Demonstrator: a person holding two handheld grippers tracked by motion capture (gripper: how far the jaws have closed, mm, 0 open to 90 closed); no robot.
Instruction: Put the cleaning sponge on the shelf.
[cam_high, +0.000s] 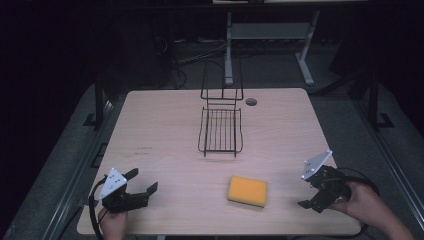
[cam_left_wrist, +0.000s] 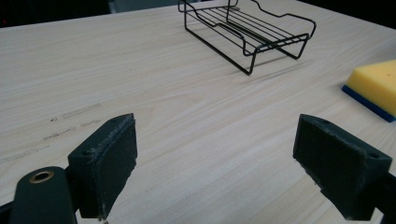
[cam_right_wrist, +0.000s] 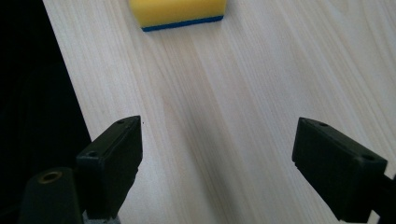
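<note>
Currently, the high view shows a light wooden desk (cam_high: 165, 135) occupying the centre of the frame, with dark floor around it. A black wire rack (cam_high: 220, 129) stands in the upper middle of the desk, its tall looped back rising toward the top of the frame. A round hole (cam_high: 251, 102) in the desk surface lies just right of the rack's back. A yellow sponge (cam_high: 247, 190) lies flat in the lower middle of the frame, well apart from the rack and from both tools.

The left tool (cam_high: 140, 185) sits at the lower left of the high view, held by the left hand (cam_high: 113, 222) at the bottom edge. Its jaws stand wide apart and hold nothing. A grey three-cornered plate is fixed on top of it.

The right tool (cam_high: 308, 198) sits at the lower right of the high view, held by the right hand (cam_high: 362, 201), also carrying a grey plate. Its jaws point toward the sponge.

The left gripper view shows the left tool (cam_left_wrist: 215, 163) with both black jaws at the bottom corners, wide open over bare desk. The rack (cam_left_wrist: 250, 29) appears at the upper middle, and the sponge (cam_left_wrist: 376, 84), with a blue underside, at the right edge.

The right gripper view shows the right tool (cam_right_wrist: 217, 163) with jaws wide open and empty. The sponge (cam_right_wrist: 177, 11) lies at the top centre, with the desk edge running down the left side.
</note>
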